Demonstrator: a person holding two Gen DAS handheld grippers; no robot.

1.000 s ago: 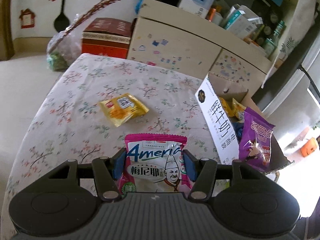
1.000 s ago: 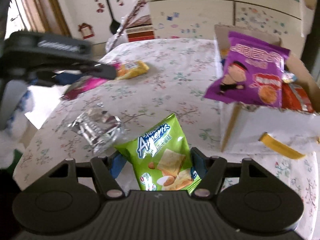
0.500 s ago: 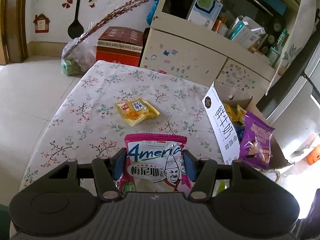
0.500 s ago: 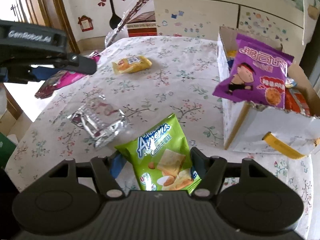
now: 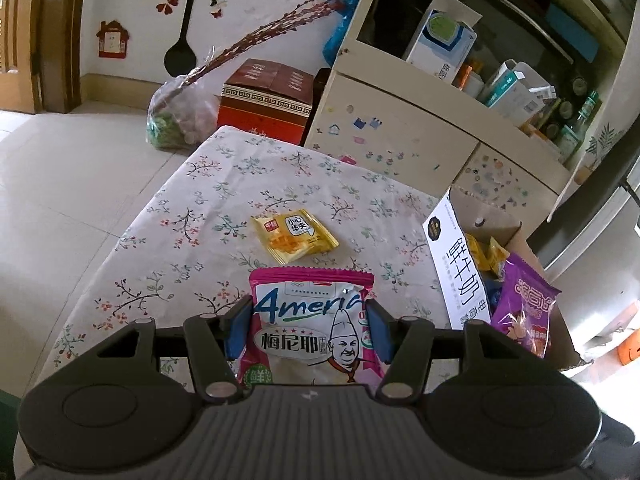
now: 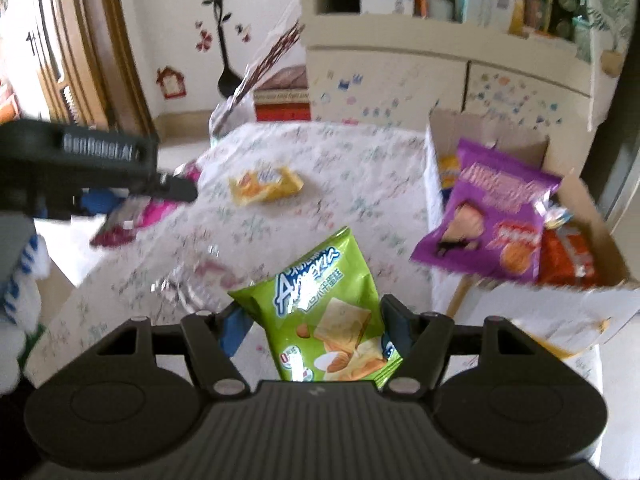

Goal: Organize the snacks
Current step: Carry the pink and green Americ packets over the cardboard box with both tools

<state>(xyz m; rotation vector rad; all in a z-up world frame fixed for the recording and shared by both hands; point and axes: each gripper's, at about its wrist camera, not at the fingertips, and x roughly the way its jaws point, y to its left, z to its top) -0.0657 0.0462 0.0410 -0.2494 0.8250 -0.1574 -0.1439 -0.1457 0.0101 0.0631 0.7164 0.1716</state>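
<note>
My left gripper [image 5: 306, 328] is shut on a pink Ameria snack bag [image 5: 310, 320], held above the near part of the flowered table [image 5: 200, 240]. My right gripper [image 6: 316, 328] is shut on a green Ameria snack bag [image 6: 324, 312], lifted off the table. A yellow snack packet [image 5: 294, 235] [image 6: 264, 185] lies in the middle of the table. An open cardboard box [image 5: 456, 272] [image 6: 592, 216] stands at the table's right side, with a purple chip bag [image 5: 524, 312] [image 6: 492, 216] sticking out of it among other snacks. The left gripper [image 6: 120, 184] also shows at the left of the right wrist view.
A clear silvery wrapper [image 6: 200, 280] lies on the table near the green bag, blurred. Behind the table stand a cream cabinet [image 5: 400, 140] with shelves of boxes and bottles, a red box [image 5: 264, 100] and a plastic bag [image 5: 176, 120] on the floor.
The right gripper has risen with the green bag, so the table and box look lower and the picture is blurred. The left view has tilted slightly, showing more of the far room.
</note>
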